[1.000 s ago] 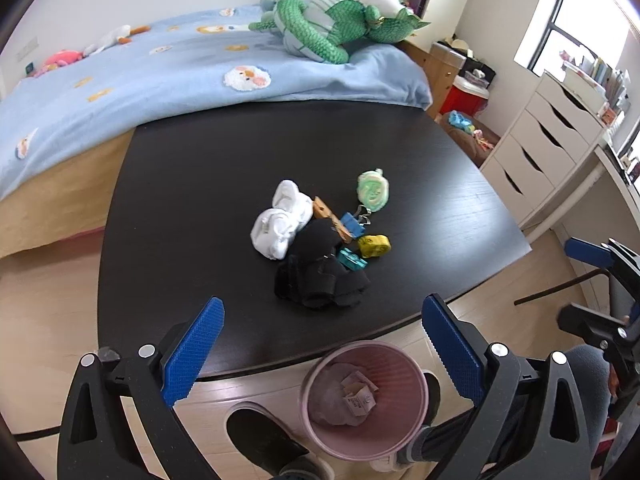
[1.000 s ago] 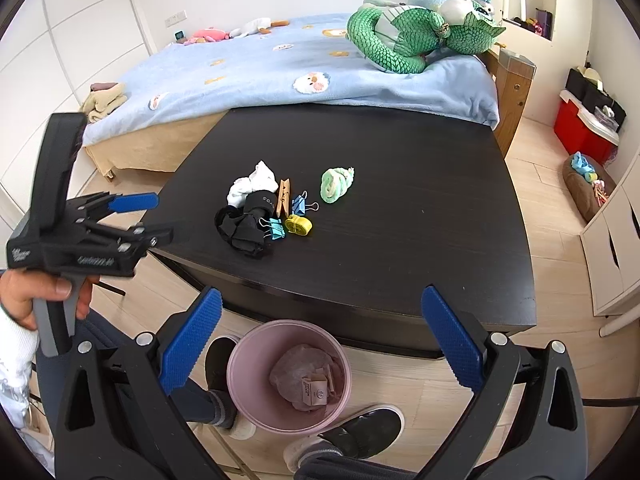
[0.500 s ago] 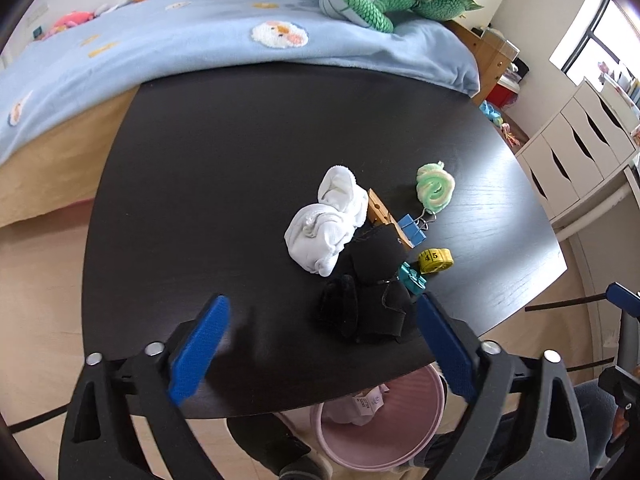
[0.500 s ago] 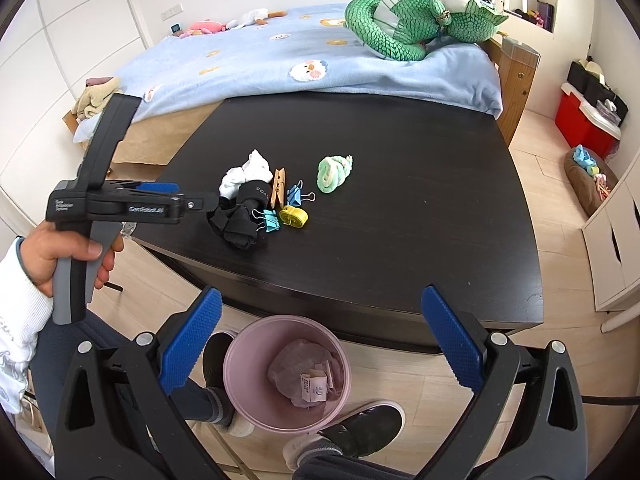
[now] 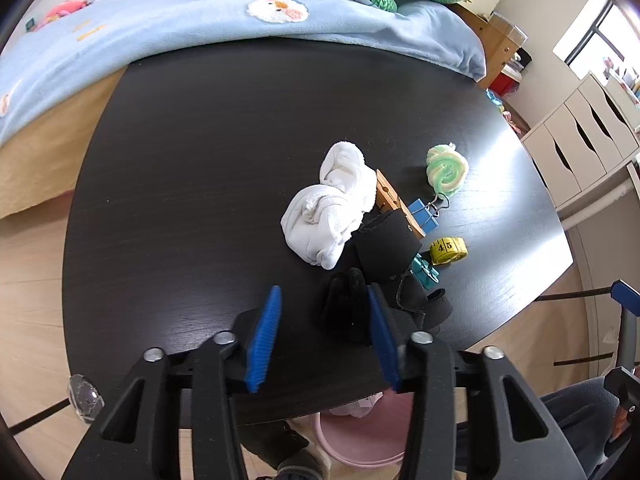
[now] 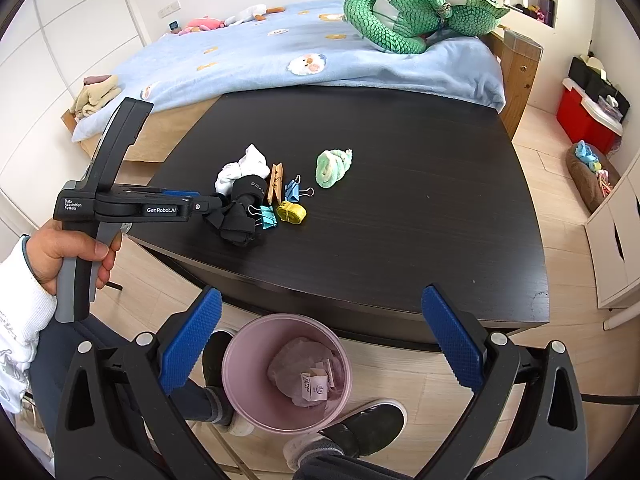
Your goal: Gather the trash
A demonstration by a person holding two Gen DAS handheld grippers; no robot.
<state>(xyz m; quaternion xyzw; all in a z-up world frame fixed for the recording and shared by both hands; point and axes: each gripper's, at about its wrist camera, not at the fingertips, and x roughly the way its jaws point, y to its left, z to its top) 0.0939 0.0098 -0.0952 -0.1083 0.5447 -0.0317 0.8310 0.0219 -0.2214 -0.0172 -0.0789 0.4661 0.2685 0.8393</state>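
- Now the left gripper (image 5: 324, 324) is down over the near edge of the table (image 5: 200, 140); a second ago it hung back, level with the pink bin (image 6: 286, 376) on the floor.
- Its tongs have narrowed from wide to a medium gap. Right pad sits against the black fabric bundle (image 5: 384, 280), left pad on bare tabletop, so nothing is held yet.
- Judgement: this is the approach for a pick, with the black bundle the likely target. The bundle lies off-centre toward the right pad, so the grip needs a shift right before closing.
- Right gripper (image 6: 320, 340) hangs over the bin, tongs wide, holding nothing.
- Bin stands just off the near edge of the table, with crumpled paper and a tag already inside.
- Black bundle: soft, crumpled, strap-like folds, nearest the near edge. It touches the white sock (image 5: 328, 212) and the teal binder clip (image 5: 426, 272).
- Also in the cluster: wooden clothespin (image 5: 390, 196), blue binder clip (image 5: 424, 214), yellow tape measure (image 5: 448, 249), green rolled item (image 5: 446, 170).
- Risk: the teal clip may snag on the bundle and come along.
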